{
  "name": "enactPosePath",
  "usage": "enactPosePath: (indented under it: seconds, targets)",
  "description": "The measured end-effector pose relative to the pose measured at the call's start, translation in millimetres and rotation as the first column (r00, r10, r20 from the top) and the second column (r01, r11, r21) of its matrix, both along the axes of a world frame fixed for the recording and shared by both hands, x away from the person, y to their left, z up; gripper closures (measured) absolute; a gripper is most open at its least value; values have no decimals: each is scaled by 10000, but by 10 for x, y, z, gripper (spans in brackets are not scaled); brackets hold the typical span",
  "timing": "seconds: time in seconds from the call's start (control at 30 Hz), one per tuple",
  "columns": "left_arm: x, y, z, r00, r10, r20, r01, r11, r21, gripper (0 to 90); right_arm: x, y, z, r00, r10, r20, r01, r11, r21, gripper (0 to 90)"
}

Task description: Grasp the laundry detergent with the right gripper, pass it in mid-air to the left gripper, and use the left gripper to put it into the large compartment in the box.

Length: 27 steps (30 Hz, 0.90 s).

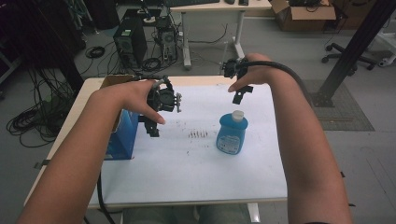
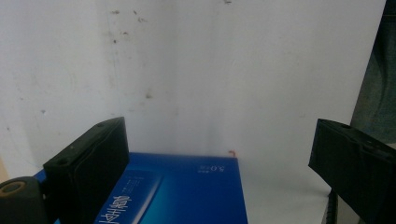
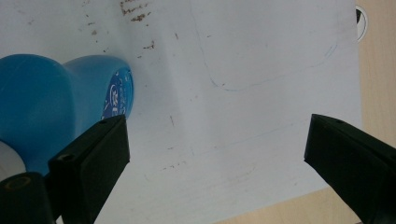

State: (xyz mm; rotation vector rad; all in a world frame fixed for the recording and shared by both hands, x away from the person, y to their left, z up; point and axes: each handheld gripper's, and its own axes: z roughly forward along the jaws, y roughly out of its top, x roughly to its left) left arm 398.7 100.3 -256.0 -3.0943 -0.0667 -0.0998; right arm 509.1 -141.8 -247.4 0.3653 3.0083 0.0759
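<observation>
A blue bottle (image 1: pixel 231 134) with a white cap (image 1: pixel 238 115) stands upright on the white sheet (image 1: pixel 187 172), right of centre. A blue box (image 1: pixel 122 135) stands at the sheet's left edge. My left gripper (image 1: pixel 153 125) hangs just right of the box, jaws pointing down. In the left gripper view it (image 2: pixel 219 128) is open, with the box top (image 2: pixel 187 191) below and nothing between the jaws. My right gripper (image 1: pixel 239 94) hovers above and behind the bottle. In the right gripper view it (image 3: pixel 217 122) is open, and the bottle (image 3: pixel 56 102) lies beside its left jaw.
Dark smudges (image 1: pixel 198 134) mark the sheet between box and bottle. The wooden table (image 1: pixel 205 80) shows at the far edge, and the floor beyond holds computer towers (image 1: pixel 130 42), cables and a desk (image 1: pixel 219 9). A black post (image 1: pixel 350 51) stands at right.
</observation>
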Motion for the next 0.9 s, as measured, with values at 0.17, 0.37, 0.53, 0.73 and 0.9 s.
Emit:
enactPosePath:
  seconds: [0.17, 0.37, 0.53, 0.73, 0.9]
  targets:
    - [-7, -21, 8, 10000, -24, -34, 24, 10000, -8, 52, -21, -37, 38, 9999, -42, 141, 40, 9999, 99, 70]
    - [-6, -16, 15, 10000, 46, -12, -46, 10000, -16, 53, -55, -167, 148, 9979, -295, 574, 253, 9970, 726, 67]
    - [-6, -2, 30, 10000, 89, 2, -89, 10000, -22, 51, -109, -361, 242, 9940, -559, 940, 399, 9857, 1639, 66]
    - [-17, -5, 61, 9999, 83, 63, -84, 10000, 54, 51, -177, -588, 312, 9897, -844, 1154, 557, 9711, 2321, 66]
    - [-35, -37, 86, 10000, 11, 92, -10, 10000, -24, 51, -228, -719, 336, 9896, -803, 1195, 465, 9637, 2628, 68]
